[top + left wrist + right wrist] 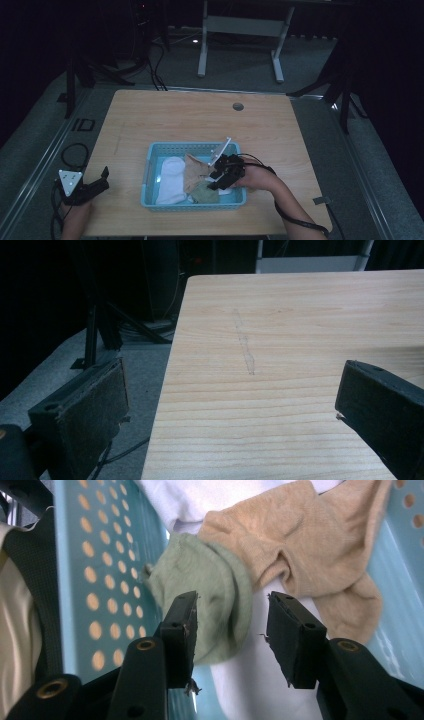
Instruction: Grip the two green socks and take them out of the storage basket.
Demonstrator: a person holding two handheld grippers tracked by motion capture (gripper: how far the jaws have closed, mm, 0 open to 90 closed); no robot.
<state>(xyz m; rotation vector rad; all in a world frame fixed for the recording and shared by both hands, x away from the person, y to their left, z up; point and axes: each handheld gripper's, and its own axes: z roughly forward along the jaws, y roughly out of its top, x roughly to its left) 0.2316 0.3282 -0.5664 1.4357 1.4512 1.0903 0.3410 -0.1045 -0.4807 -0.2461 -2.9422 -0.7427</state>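
Note:
A light blue perforated basket (pixel 190 146) stands on the wooden table (pixel 200 120) and holds a white sock (pixel 171 180), a tan sock (pixel 195 172) and a green sock (pixel 205 192). My right gripper (pixel 216 181) reaches down into the basket from its right side. In the right gripper view its jaws (pixel 231 610) stand apart just above the green sock (pixel 220 595), not pressing on it, with the tan sock (pixel 310 545) beyond and white sock (pixel 250 680) underneath. My left gripper (pixel 105 179) rests at the table's left front edge, open with nothing between its pads (pixel 95 405).
The basket's dotted wall (pixel 100 580) runs close beside the right gripper's left jaw. Bare tabletop (pixel 280 315) stretches ahead of the left gripper, its left edge dropping to grey floor. A round cable hole (pixel 238 106) sits near the table's far edge. Stands and cables lie beyond.

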